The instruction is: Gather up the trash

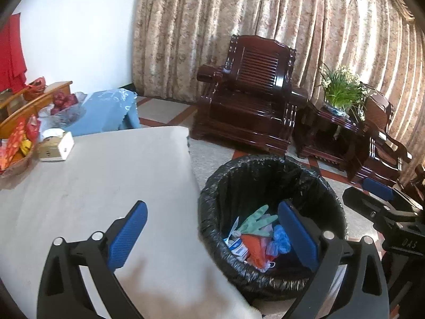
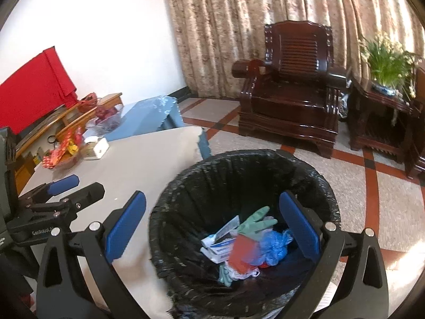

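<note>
Both grippers stand wide open and hold nothing. The left gripper (image 1: 212,236) hangs over the table (image 1: 106,180) edge, one finger above the tabletop and the other above the bin (image 1: 265,170). The right gripper (image 2: 212,235) hangs straight over the bin mouth, its jaws spread to either side of the trash lying inside.

That trash sits at the bottom of the black-lined bin: a green glove (image 2: 256,222), a blue bag (image 2: 273,247), a red scrap (image 2: 243,251) and a white-and-blue packet (image 2: 220,248), all heaped together and touching. The bin stands on the floor just beside the table's corner.

Judging by this, the collecting looks nearly or wholly done. The near stretch of the tabletop shows no loose litter in either view. What is left on the table sits at its far end: a basket (image 1: 16,164) of bright packets and a white box (image 1: 57,146) just beside it. These look like household things kept there, not litter, though the pictures cannot settle that. The tiled floor around the bin, as far as it shows, also carries no scraps.

If anything is left, it would be a last look over the parts of the table and floor that neither camera covers; otherwise the job seems finished, with both grippers free.
</note>
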`<state>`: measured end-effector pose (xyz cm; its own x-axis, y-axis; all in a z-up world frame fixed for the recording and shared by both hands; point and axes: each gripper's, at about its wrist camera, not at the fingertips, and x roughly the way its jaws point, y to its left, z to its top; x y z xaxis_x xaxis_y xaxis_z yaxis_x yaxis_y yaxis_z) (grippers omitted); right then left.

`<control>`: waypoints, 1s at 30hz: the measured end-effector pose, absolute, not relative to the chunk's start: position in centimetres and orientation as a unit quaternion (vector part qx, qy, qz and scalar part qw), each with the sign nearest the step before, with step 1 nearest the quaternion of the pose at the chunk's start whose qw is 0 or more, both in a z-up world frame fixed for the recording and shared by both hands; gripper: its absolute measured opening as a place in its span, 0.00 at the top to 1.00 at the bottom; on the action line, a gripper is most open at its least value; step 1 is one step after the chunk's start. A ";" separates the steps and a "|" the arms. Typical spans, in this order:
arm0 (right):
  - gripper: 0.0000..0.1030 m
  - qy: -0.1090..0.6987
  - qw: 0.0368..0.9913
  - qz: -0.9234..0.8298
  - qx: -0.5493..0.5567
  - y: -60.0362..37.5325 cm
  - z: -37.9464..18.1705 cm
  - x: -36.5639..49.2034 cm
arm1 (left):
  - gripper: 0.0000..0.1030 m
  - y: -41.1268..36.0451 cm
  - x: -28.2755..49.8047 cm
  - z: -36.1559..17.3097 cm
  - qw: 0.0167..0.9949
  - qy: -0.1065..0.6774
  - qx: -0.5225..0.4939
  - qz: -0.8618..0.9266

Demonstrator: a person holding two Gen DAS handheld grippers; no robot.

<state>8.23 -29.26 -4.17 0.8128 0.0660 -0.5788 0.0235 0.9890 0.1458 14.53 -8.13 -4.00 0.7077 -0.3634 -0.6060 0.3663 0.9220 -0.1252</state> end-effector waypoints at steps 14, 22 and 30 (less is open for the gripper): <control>0.05 0.278 0.959 0.042 0.049 -25.7 -0.7 6.0 | 0.06 -5.3 10.4 -0.2 0.940 0.289 -0.001 -0.180; 0.05 0.260 0.964 0.048 0.034 -24.6 1.2 5.0 | 0.06 -4.0 8.9 1.6 0.949 0.266 -0.005 -0.169; 0.05 0.249 0.967 0.048 0.026 -24.0 2.3 4.1 | 0.06 -3.5 7.8 2.8 0.954 0.252 -0.003 -0.161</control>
